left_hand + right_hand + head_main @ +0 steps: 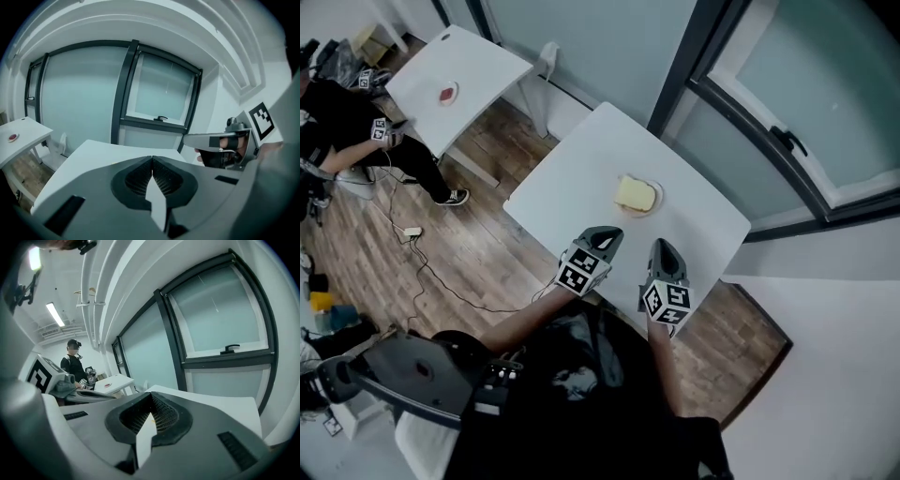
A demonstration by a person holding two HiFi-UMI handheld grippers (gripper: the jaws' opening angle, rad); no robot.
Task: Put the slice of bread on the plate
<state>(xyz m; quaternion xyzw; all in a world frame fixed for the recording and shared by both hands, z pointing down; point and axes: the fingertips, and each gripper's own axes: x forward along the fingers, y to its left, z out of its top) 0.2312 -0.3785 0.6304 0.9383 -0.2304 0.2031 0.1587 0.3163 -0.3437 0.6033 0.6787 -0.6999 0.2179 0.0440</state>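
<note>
The slice of bread point(635, 193) lies flat on the plate point(658, 201), which sits on the white counter point(581, 169). Judging from how things lie, the task looks done, and that would explain why neither claw has anything in it. The left claw point(608, 236) has its jaws pressed together with nothing between them. Its own view shows the ribbed pads meeting in a single line, with only the counter top and the window point(159, 93) beyond. The right claw point(664, 247) is likewise closed tight and empty. Both hang over the near edge of the counter, side by side and a little apart. Each is aimed forward and only slightly downward, over the bread rather than at it, which I judge to be a resting posture and not an approach. The bread lies ahead of both claws and below their line of aim, near them but touching neither. It is ahead and a little to the right of the left claw, and ahead and a little to the left of the right claw, roughly between the lines they point along. Neither claw touches the plate either. The bread does not show in either gripper view, because each claw's own body blocks the low part where it would be. It covers most of the plate, so only a strip of rim shows, on the right claw's side.
</note>
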